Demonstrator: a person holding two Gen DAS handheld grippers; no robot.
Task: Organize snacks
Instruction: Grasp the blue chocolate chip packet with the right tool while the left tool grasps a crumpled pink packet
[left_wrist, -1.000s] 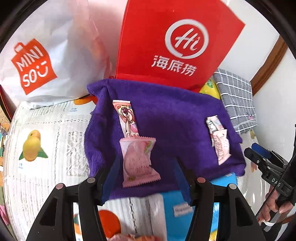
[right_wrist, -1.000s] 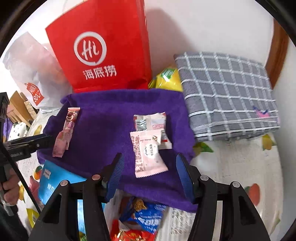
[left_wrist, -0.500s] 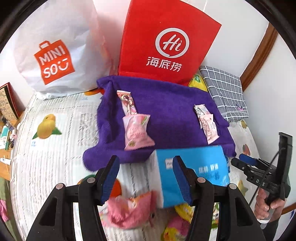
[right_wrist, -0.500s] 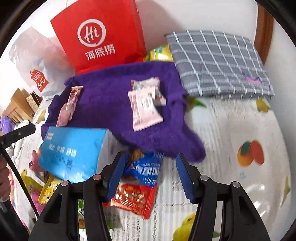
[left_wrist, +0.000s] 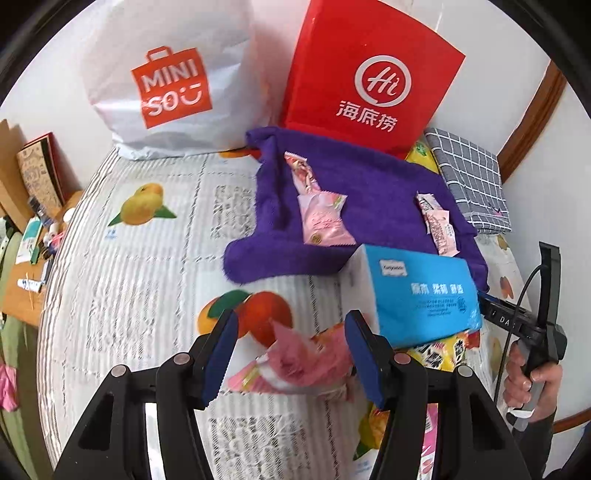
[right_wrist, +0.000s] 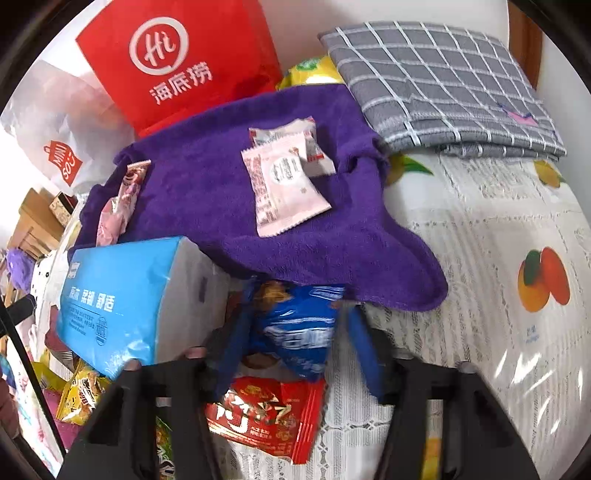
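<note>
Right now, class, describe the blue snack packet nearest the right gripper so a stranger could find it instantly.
Find the purple towel; just below its front edge lies the blue snack packet. It sits between the right gripper fingers, right of the light-blue tissue pack, above a red packet.

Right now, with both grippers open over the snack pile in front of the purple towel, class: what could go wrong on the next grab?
1. The right gripper straddles the blue snack packet, which overlaps the red packet; closing may catch both.
2. The blue tissue pack leans on loose snacks; pulling one out may tip it.
3. The left gripper frames a crumpled pink wrapper, which may slip from the pads.
</note>
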